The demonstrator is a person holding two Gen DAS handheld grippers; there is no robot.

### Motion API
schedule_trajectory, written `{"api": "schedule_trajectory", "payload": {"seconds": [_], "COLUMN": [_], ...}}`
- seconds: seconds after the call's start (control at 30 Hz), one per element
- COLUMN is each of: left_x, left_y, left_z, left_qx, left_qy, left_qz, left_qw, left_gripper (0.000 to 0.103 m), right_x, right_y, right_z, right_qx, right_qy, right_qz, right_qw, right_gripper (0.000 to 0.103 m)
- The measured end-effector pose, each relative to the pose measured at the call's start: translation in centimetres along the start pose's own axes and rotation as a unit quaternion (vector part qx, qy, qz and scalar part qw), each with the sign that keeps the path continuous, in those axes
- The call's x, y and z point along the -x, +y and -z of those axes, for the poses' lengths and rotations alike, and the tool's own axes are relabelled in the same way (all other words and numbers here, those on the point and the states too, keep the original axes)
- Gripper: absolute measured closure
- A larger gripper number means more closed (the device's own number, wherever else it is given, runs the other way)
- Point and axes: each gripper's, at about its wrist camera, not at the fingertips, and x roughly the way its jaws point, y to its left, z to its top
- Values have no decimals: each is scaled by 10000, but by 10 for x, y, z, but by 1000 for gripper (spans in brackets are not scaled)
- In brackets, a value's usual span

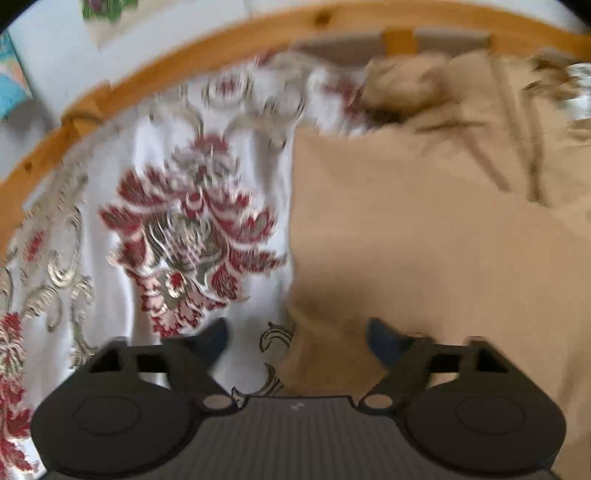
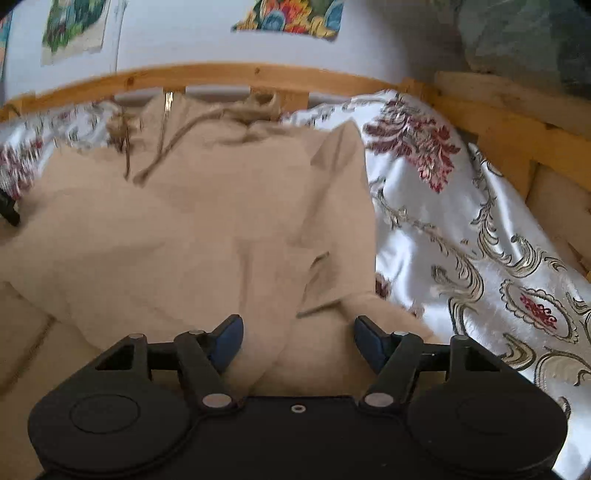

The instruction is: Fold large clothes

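the left gripper (image 1: 297, 341) hangs above the bed with its 2 blue-padded fingers (image 1: 214, 341) spread wide and nothing between them. the left finger is over the bedspread (image 1: 155, 206); the right finger is over the near left edge of the hoodie (image 1: 424, 240). this view is blurred, so contact with the cloth cannot be judged.

the right gripper (image 2: 298, 341) also has its jaws wide apart and holds nothing. both blue pads (image 2: 227, 338) sit above the near part of the hoodie (image 2: 184, 229), close to a folded flap on its right side.

the hoodie is tan and lies spread on the bedspread (image 2: 461, 236), roughly in the middle of the bed. its hood (image 2: 207, 110) and 2 drawstrings (image 2: 166, 147) point toward the far edge of the bed, next to the wooden bed rail (image 2: 221, 75). the right side of the hoodie is turned inward, forming a straight vertical edge beside the bare bedspread.

the bedspread is white and glossy with red and gold floral print, and it shows on both sides of the hoodie. the rail runs along the far edge and continues down the right edge of the bed. colourful pictures (image 2: 291, 18) hang on the pale wall (image 2: 177, 37) behind the rail.
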Motion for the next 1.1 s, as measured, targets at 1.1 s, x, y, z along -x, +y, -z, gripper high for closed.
{"api": "schedule_trajectory", "payload": {"seconds": [1.1], "left_x": [43], "left_y": [-7], "left_z": [72], "left_qx": [-488], "left_qy": [391], "left_qz": [-125], "left_qw": [9980], "left_gripper": [1], "right_x": [31], "right_y": [20], "right_z": [4], "right_qx": [507], "right_qy": [93], "right_qz": [268], "right_qw": [9983], "right_gripper": [1]}}
